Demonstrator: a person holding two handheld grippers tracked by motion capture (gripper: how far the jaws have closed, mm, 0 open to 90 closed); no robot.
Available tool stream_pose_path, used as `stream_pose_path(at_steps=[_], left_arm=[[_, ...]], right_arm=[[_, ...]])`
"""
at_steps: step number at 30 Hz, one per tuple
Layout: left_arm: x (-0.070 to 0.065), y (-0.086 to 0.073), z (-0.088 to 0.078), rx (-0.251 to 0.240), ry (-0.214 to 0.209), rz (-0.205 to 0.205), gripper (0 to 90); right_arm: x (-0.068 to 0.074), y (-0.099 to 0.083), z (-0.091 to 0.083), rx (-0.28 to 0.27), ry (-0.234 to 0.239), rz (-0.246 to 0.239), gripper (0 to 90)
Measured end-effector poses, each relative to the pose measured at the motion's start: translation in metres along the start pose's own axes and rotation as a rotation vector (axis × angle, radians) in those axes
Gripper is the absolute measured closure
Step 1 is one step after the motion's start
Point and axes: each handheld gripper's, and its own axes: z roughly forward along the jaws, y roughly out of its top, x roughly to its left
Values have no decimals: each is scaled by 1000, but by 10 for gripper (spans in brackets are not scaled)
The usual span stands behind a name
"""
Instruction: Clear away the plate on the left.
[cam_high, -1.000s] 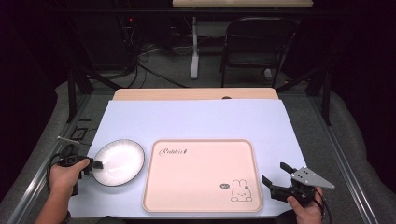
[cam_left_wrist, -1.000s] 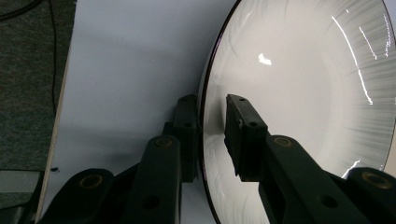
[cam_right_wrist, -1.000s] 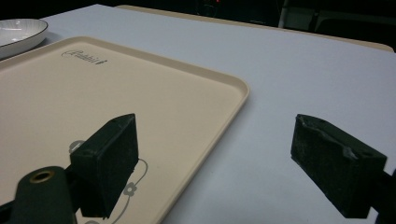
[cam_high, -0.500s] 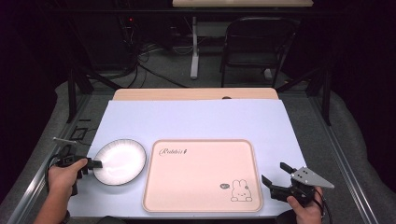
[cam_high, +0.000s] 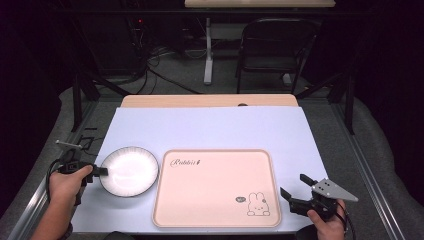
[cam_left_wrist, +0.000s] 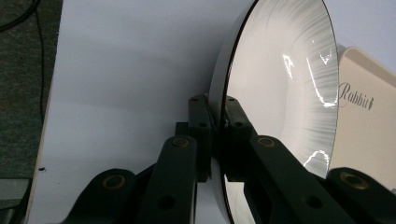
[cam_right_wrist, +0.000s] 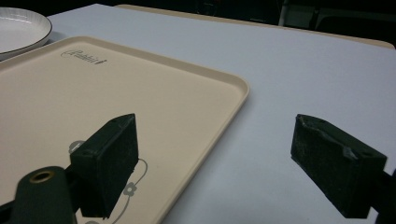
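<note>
Your left tool (cam_high: 102, 171) has just pinched shut on the near-left rim of the plate (cam_high: 131, 170) — lower left of the high view, just beside the pink tray (cam_high: 215, 187). Keep the pads square on the rim and lift level; the grip looks shallow, though the close view is tight. Your right tool (cam_high: 296, 191) waits wide open and empty, lower right. The plate sits slightly farther right than a second ago.

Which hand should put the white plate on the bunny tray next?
Left. The left gripper is shut on the plate rim, its fingers just closed, beside the tray. The right gripper waits open at the tray's far corner.
</note>
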Motion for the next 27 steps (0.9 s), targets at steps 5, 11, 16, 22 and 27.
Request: stream_pose_path(at_steps=[5, 11, 16, 22, 27], left_arm=[[-5, 4, -2, 22, 13, 11, 849], [-10, 9, -6, 41, 2, 32, 840], [-18, 13, -10, 51, 20, 52, 835], [-26, 17, -15, 45, 42, 73, 832], [-33, 21, -22, 47, 48, 90, 830]], right_arm=[[0, 0, 0, -1, 0, 0, 143], [-1, 0, 0, -1, -1, 2, 142], [0, 0, 0, -2, -1, 2, 142], [-1, 0, 0, -3, -1, 1, 143], [0, 0, -1, -4, -1, -1, 143]])
